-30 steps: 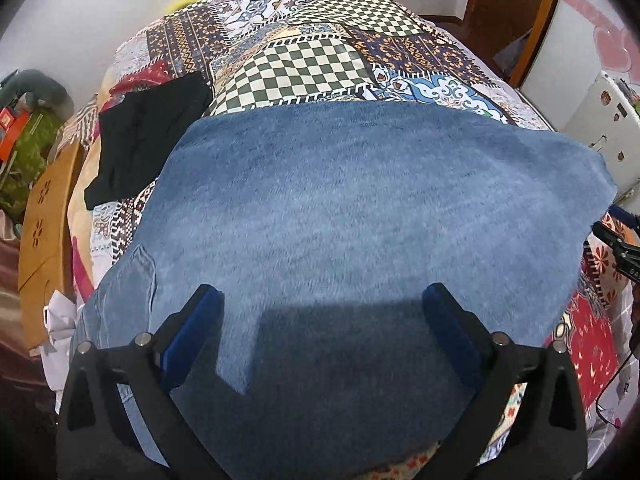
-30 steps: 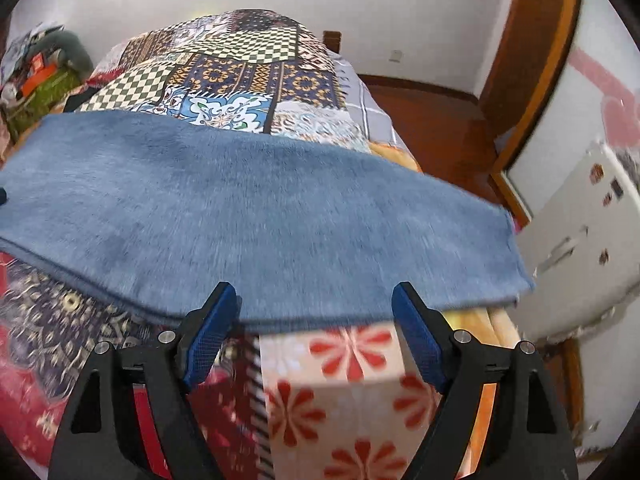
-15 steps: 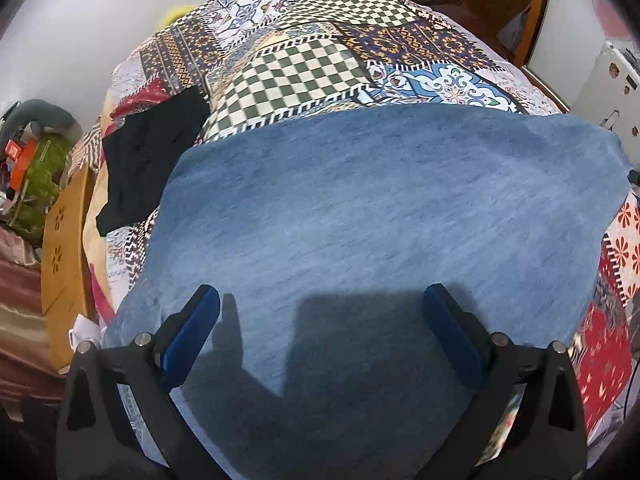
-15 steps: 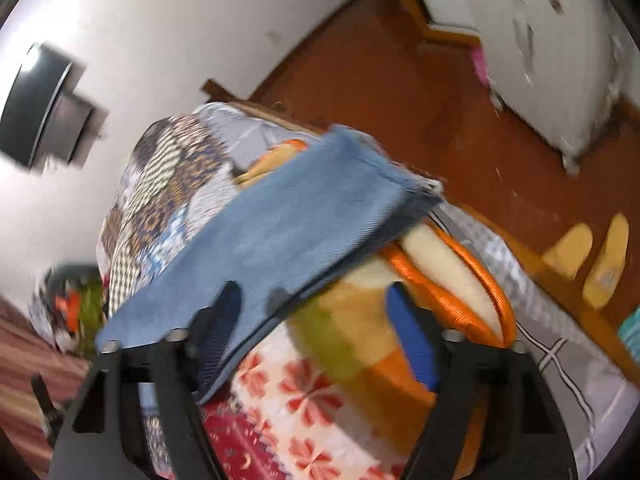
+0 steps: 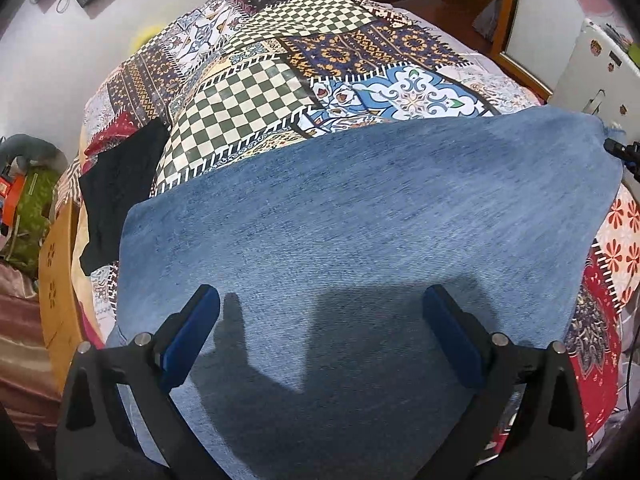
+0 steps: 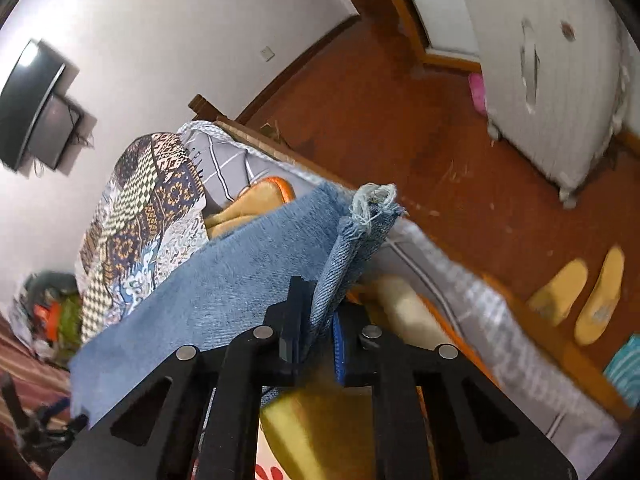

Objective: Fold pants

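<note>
Overhead, left gripper (image 5: 320,336) fingers spread wide; right gripper (image 6: 316,340) fingers clench the pants (image 6: 240,264) hem.

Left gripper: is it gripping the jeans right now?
No, the left gripper hangs open over the jeans, its fingers spread wide with nothing between them.

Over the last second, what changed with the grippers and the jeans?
The right gripper swung round to the hem end of the jeans and closed on the frayed corner, which now stands up between its fingers; a second ago it hovered open at the near edge. The left gripper stays open above the denim, holding nothing. The jeans still lie flat across the quilt.
</note>
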The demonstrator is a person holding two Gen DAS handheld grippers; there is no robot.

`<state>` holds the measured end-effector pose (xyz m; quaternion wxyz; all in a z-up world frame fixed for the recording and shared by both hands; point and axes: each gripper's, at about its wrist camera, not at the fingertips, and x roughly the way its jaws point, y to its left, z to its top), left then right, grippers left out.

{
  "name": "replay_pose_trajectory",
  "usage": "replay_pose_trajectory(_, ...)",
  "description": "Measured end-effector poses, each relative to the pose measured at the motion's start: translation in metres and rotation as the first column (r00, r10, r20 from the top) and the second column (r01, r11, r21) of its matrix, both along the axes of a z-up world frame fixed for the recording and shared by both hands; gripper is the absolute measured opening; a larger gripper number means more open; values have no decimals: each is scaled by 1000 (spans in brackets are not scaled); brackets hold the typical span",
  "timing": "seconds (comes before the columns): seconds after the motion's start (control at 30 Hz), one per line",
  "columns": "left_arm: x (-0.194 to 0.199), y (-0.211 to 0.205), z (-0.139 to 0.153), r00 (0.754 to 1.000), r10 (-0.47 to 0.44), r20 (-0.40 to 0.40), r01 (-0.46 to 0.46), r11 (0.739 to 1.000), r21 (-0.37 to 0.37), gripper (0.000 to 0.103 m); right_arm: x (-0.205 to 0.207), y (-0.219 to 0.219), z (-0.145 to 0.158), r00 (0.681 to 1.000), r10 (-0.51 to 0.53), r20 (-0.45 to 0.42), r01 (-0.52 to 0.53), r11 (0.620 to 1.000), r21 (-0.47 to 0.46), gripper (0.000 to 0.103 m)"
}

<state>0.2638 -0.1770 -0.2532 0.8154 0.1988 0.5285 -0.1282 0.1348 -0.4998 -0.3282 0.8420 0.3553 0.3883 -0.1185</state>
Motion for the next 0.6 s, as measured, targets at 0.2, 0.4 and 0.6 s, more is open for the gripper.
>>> replay_pose_trajectory(0.2,-6,7,17,999,32,29,-30,997,-64,103,-2,14,50,994,70,86,-55,985,-164,8)
replay_pose_trajectory(0.4,-11,25,44,994,82,69,-70,986,-153,103,4,55,113,963,198,181,-130,934,-333,7)
replay_pose_trajectory(0.6,-18,52,69,984,138,109,-109,965,-237,103,17,106,159,902,341,265,-226,895,-383,7)
